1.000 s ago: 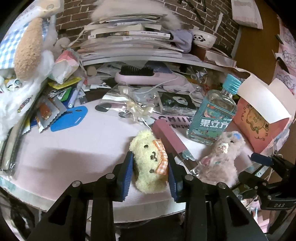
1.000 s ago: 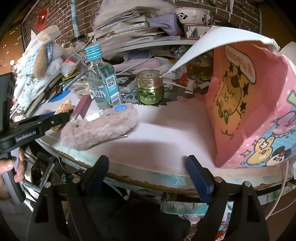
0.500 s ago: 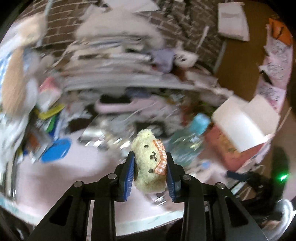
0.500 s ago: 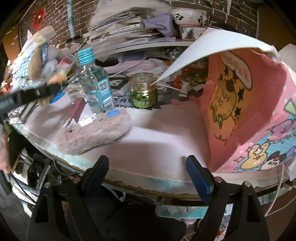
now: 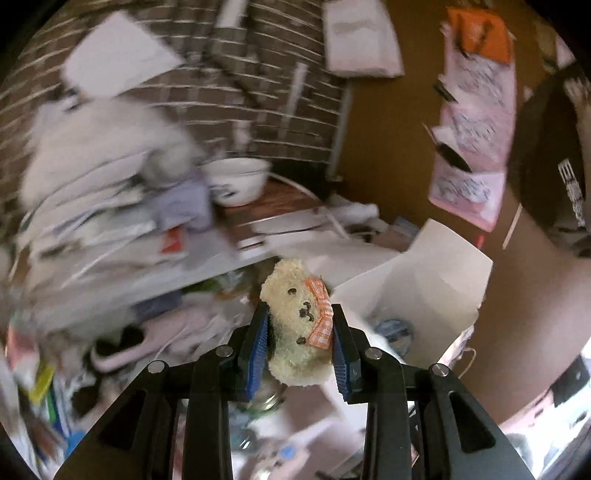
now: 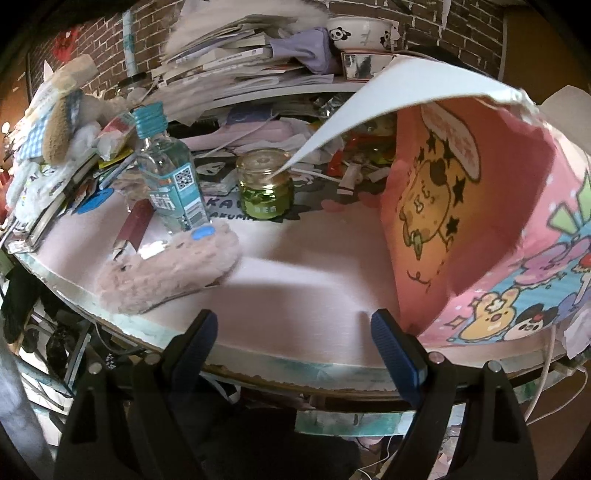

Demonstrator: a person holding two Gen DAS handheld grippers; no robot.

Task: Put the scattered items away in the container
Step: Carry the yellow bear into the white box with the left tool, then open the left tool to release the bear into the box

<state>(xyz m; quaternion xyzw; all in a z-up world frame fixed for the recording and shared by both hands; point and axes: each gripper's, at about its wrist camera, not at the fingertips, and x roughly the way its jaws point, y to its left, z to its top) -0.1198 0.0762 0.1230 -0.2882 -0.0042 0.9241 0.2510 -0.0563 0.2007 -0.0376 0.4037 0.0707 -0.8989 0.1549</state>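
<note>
My left gripper [image 5: 300, 334] is shut on a small cream plush bear [image 5: 295, 325] with an orange checked bow, held up in the air. Behind it stands the open pink cartoon box [image 5: 417, 291], its white flaps raised. In the right wrist view the same pink box [image 6: 480, 229] stands at the right of the pink table [image 6: 295, 295]. On that table lie a fuzzy pink plush [image 6: 166, 273], a clear bottle with a teal cap [image 6: 166, 184], a green glass jar [image 6: 265, 190] and a dark red stick [image 6: 135, 225]. My right gripper [image 6: 295, 339] hangs open at the table's front edge, holding nothing.
A shelf of stacked papers and books [image 6: 236, 62] with a panda bowl [image 6: 356, 33] runs along the brick wall. Soft toys and packets [image 6: 55, 125] pile up at the left. A person's dark sleeve [image 5: 550, 155] is at the right of the left wrist view.
The left gripper has lifted the cream bear off the table and swung it up and right toward the open pink box. The right gripper has hardly moved.
</note>
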